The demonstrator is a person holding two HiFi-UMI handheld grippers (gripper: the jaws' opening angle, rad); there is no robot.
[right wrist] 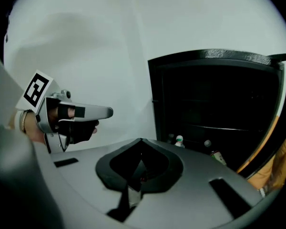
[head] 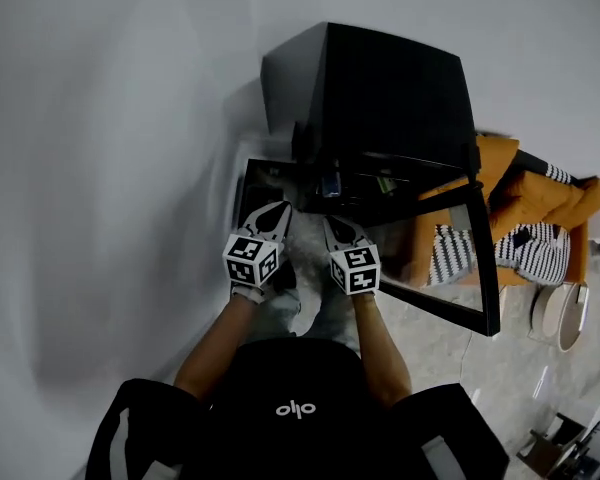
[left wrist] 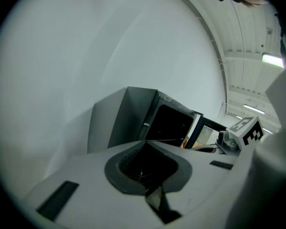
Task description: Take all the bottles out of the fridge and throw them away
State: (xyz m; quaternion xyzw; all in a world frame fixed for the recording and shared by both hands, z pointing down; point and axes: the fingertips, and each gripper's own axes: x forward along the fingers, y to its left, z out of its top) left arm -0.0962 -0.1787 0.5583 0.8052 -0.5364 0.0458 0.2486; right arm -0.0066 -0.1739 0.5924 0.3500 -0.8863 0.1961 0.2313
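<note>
Low inside the dark, open fridge [head: 380, 88], 2 small bottles stand side by side: a white-capped bottle [right wrist: 179, 140] and, to its right, a grey-capped bottle [right wrist: 208, 144] with a scrap of coloured label below the cap, too small to read. A darker shape left of the white cap may be a 3rd, though I cannot tell. The left gripper [head: 278, 211] is clenched, its jaws meeting at the tip with nothing between them, and it points at the left edge of the fridge opening, well short of the bottles. Just to its right, the right gripper [head: 338, 228] is also clenched and empty. From its own view the bottles lie ahead of and slightly right of its tip, apart from it, on a low shelf. Each gripper carries a cube of black-and-white square markers. The fridge door [head: 480, 268] hangs open to the right of the right gripper. White print reading roughly "ollo" sits on the person's dark top [head: 295, 408], behind both grippers.
</note>
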